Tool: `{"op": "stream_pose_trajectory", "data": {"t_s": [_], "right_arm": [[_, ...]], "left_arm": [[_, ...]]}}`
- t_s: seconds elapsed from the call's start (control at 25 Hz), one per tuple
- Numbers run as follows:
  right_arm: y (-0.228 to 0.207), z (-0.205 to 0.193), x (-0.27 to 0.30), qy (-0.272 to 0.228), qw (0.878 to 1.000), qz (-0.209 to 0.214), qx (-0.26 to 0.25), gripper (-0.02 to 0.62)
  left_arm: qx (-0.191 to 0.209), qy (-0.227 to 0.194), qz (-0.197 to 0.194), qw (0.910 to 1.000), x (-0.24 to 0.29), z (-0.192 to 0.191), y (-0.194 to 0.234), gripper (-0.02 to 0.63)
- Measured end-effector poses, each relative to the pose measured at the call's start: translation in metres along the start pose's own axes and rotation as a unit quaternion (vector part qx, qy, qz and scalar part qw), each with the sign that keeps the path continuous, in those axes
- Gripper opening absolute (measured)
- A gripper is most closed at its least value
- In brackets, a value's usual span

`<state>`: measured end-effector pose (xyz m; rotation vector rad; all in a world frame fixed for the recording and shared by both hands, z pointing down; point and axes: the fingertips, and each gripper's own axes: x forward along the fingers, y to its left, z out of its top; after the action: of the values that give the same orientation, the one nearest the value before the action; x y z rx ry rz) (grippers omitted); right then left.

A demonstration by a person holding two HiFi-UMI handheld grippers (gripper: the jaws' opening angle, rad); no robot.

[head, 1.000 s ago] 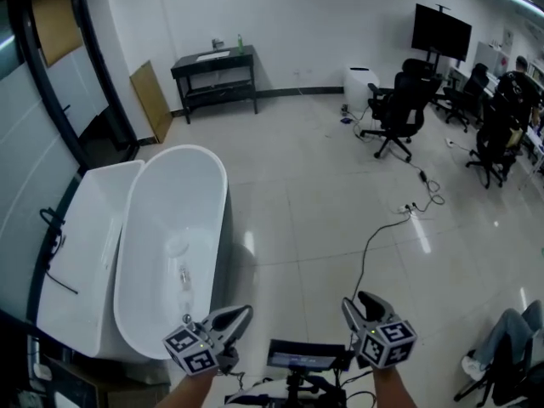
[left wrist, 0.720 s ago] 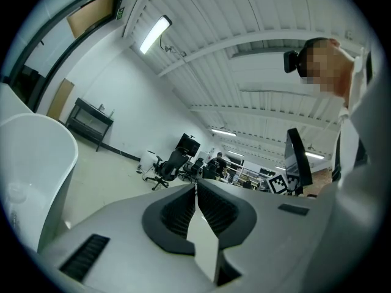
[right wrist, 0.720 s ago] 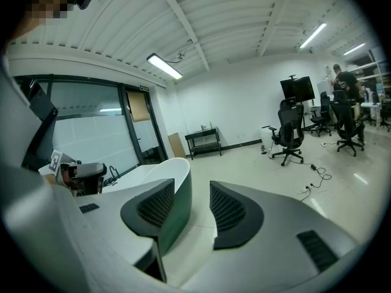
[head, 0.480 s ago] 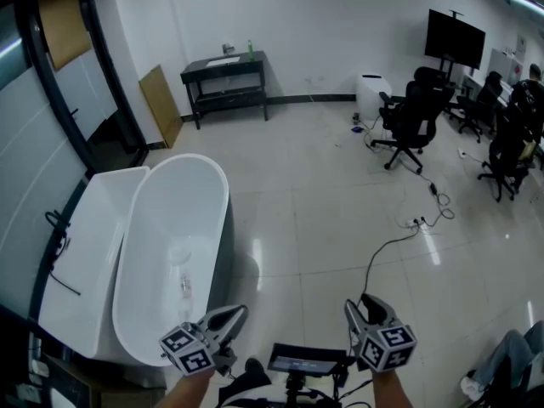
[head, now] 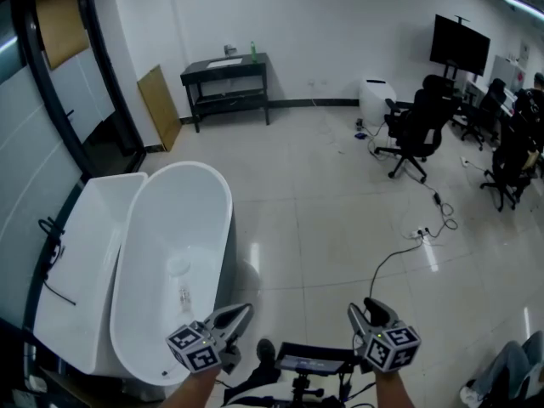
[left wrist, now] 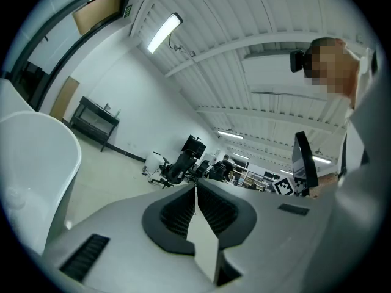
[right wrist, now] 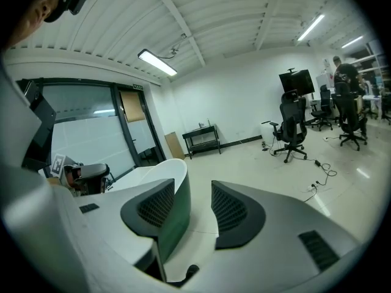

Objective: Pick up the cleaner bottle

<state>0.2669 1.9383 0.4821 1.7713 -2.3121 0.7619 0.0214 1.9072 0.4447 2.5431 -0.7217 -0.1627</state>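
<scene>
Left gripper is held low at the bottom left of the head view; its own view shows the two ribbed pads pressed together along a single seam with nothing between them. Right gripper is held low at the bottom right, at about the same height; its own view shows the pads standing apart, and only bare floor is seen through the gap. Both point forward across the room and neither touches anything. A small green bottle stands upright on the top of a black table against the far white wall, towards the table's right end, with a small grey item just to its left; the label is too small to read. The bottle lies well apart from both sets of fingers, across the tiled floor and slightly left of the line between the two grippers. A white bathtub occupies the left foreground, its near end just beside the left gripper; a small clear item lies on its bottom, too small to identify. A white rectangular basin sits touching the tub's left side. A brown board leans on the wall left of the table. Black office chairs and a dark screen stand at the right, with a cable trailing over the floor.
</scene>
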Motion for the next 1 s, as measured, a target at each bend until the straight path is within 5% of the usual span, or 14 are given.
{"op": "stream_pose_trajectory", "data": {"t_s": [0.36, 1.0], "right_arm": [[0.033, 0.057, 0.101, -0.009, 0.999, -0.018, -0.035, 0.189], [0.015, 0.100, 0.224, -0.005, 1.000, 0.006, 0.008, 0.189]], "left_arm": [[0.008, -0.002, -0.026, 0.9996, 0.024, 0.064, 0.097, 0.000], [0.000, 0.001, -0.012, 0.9999, 0.067, 0.111, 0.190, 0.000]]}}
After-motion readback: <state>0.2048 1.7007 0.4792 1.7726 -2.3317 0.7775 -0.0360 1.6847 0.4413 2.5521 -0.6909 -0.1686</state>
